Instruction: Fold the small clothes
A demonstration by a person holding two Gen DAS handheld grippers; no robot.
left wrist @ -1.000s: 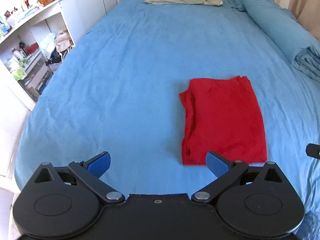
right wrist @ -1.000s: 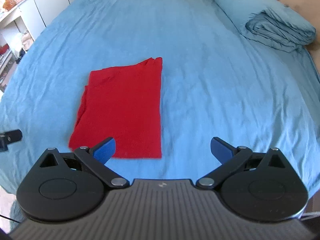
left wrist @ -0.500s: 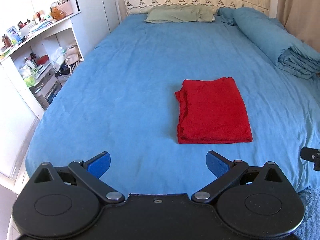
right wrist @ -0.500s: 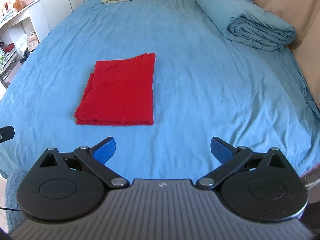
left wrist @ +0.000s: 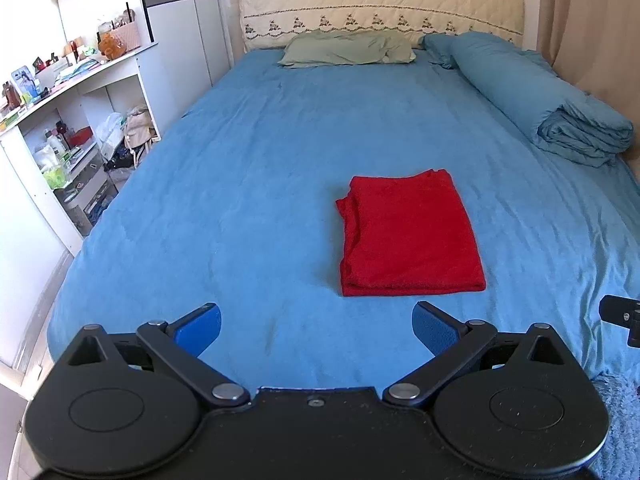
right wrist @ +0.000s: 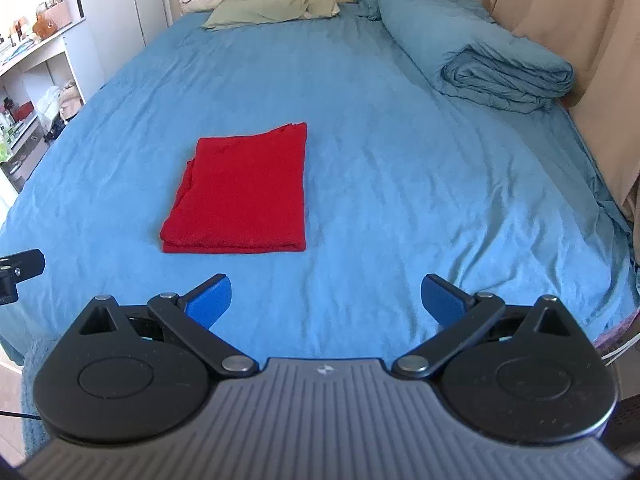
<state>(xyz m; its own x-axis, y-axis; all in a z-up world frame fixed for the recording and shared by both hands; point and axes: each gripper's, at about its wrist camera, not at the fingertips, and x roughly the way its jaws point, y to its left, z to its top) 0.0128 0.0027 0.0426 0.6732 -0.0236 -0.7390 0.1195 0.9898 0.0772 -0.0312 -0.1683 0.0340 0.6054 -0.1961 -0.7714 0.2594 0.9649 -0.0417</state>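
Shelving unit (left wrist: pixel 80 128) far left, cluttered. Left gripper (left wrist: pixel 316 326) near edge of bed (left wrist: pixel 240 184), fingers spread wide, holding nothing. Red garment (left wrist: pixel 408 236) folded into a flat rectangle, mid-bed, clear of both grippers. Right gripper (right wrist: pixel 326 298) also spread apart, empty, near edge. Folded blue duvet (right wrist: pixel 500 68) far right; green pillow (right wrist: pixel 276 6) at headboard.

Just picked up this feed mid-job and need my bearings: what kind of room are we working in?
Most likely a home bedroom. The folded red garment lies on a bed with a blue sheet, a green pillow rests against a quilted headboard, and cluttered white shelves stand along the left side.
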